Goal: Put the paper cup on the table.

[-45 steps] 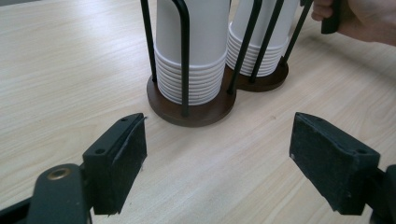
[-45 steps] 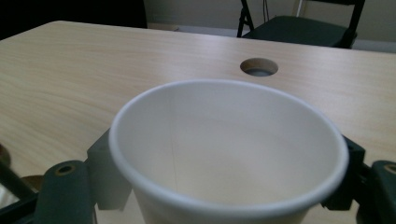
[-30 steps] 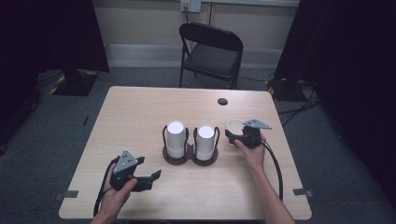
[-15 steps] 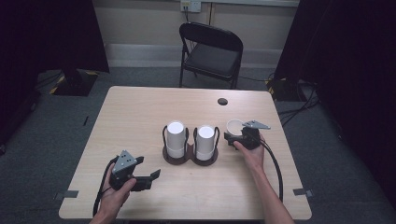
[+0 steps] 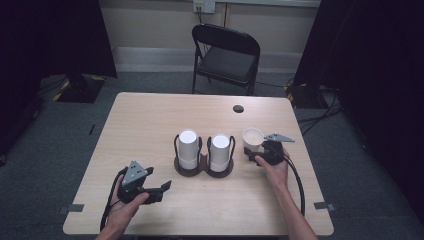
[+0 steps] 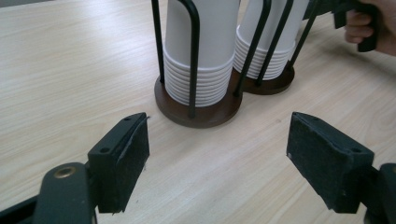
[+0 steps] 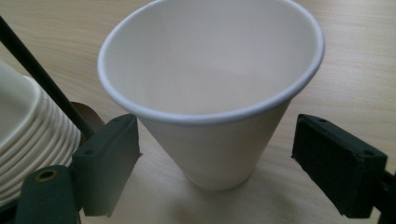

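A single white paper cup (image 5: 253, 136) (image 7: 210, 93) stands upright on the table, right of a dark holder (image 5: 202, 170) (image 6: 201, 112). The holder carries two stacks of white cups (image 5: 188, 147) (image 5: 220, 150) inside black wire frames. My right gripper (image 5: 253, 151) (image 7: 215, 158) is open, with one jaw on each side of the single cup's lower half and a gap on both sides. My left gripper (image 5: 162, 187) (image 6: 217, 158) is open and empty at the table's front left, pointing at the nearer stack (image 6: 201, 60).
The wooden table (image 5: 145, 125) has a small black round spot (image 5: 238, 108) near its far edge. A black folding chair (image 5: 227, 52) stands behind the table. Cables trail from both grippers over the front edge. The stack's edge (image 7: 18, 130) lies just left of the right gripper.
The right gripper has shifted very slightly toward the person while the single cup has stayed where it was. The left gripper has not moved.
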Motion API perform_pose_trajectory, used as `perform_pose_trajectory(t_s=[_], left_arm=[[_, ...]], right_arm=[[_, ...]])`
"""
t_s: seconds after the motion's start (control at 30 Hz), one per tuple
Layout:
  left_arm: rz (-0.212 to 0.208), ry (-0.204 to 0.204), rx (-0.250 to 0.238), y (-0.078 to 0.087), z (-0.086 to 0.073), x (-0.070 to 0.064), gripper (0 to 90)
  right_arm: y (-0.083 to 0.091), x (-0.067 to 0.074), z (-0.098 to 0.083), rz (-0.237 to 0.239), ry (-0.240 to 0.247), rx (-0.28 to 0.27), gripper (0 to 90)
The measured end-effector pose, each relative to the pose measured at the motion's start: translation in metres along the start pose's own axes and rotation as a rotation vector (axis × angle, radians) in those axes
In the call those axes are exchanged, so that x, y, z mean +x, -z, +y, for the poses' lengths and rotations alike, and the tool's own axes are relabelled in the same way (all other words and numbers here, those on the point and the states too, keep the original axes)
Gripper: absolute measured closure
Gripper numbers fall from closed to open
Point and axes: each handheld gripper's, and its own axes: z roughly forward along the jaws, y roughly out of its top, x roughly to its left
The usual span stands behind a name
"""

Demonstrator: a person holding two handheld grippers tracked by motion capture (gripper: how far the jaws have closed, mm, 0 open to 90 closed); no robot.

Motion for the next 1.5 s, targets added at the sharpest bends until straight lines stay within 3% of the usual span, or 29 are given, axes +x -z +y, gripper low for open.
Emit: perform_pose_trajectory(t_s=[0.23, 0.43, 0.6, 0.73, 1.1, 1.5], left_arm=[[0.008, 0.009, 0.001, 0.0, 0.0, 0.0, 20.9], [0.018, 0.005, 0.006, 0.0, 0.0, 0.001, 20.7], [0.028, 0.01, 0.012, -0.001, -0.001, 0.002, 20.4], [0.02, 0.036, 0.016, -0.002, -0.001, 0.004, 20.0], [0.029, 0.048, 0.02, -0.003, -0.002, 0.008, 19.4], [0.025, 0.042, 0.022, -0.003, -0.002, 0.008, 19.5]], right_arm=[[0.015, -0.001, -0.001, 0.014, 0.011, 0.008, 14.4], [0.03, -0.006, -0.004, 0.03, -0.029, -0.001, 14.3], [0.042, -0.007, -0.009, 0.028, -0.018, 0.002, 14.4], [0.055, -0.007, -0.008, 0.026, -0.015, -0.01, 14.4], [0.083, 0.009, -0.007, 0.017, 0.036, -0.03, 13.9], [0.108, 0.043, -0.009, 0.037, 0.076, -0.064, 13.8]])
